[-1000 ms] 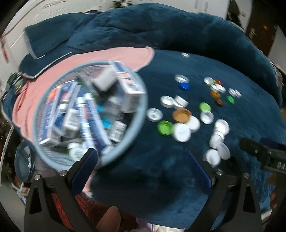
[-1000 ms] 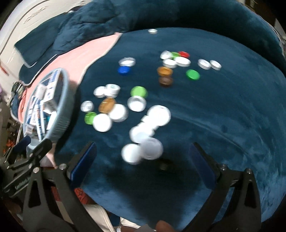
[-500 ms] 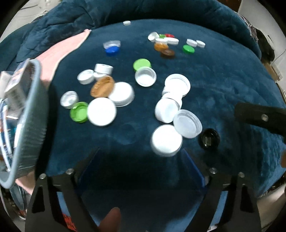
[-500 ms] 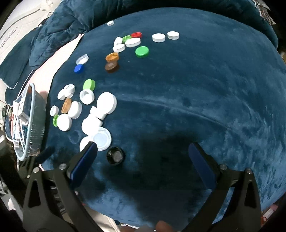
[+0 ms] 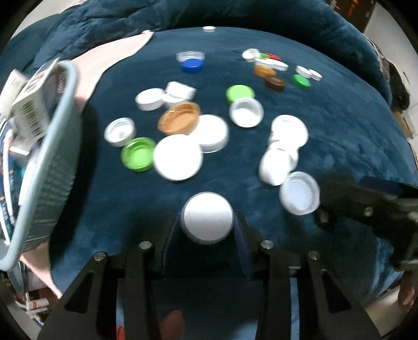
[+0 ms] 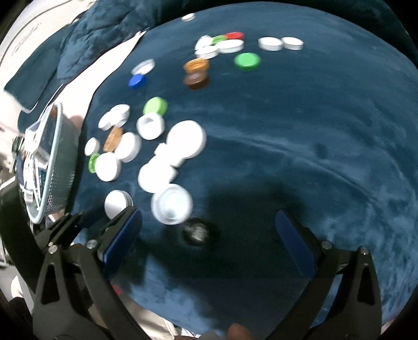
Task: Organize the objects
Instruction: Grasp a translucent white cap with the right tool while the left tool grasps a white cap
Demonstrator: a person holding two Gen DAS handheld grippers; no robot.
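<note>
Many bottle caps, white, green, orange, brown, blue and red, lie scattered on a dark blue plush surface (image 5: 326, 125). My left gripper (image 5: 207, 222) is shut on a white cap (image 5: 207, 218) near the front edge; that cap also shows in the right wrist view (image 6: 116, 202). My right gripper (image 6: 209, 232) is open and empty, with a small black cap (image 6: 196, 231) lying between its fingers. A translucent white cap (image 6: 171, 206) lies just left of the black one.
A light blue mesh basket (image 5: 47, 167) full of small boxes stands at the left on a pink cloth (image 5: 109, 60). A folded dark blue blanket (image 5: 104, 23) rises behind. The right gripper's body (image 5: 371, 209) shows at the right of the left wrist view.
My left gripper swung from the basket to the caps and closed on a white cap. My right gripper moved toward the black cap, which now lies between its open fingers.
</note>
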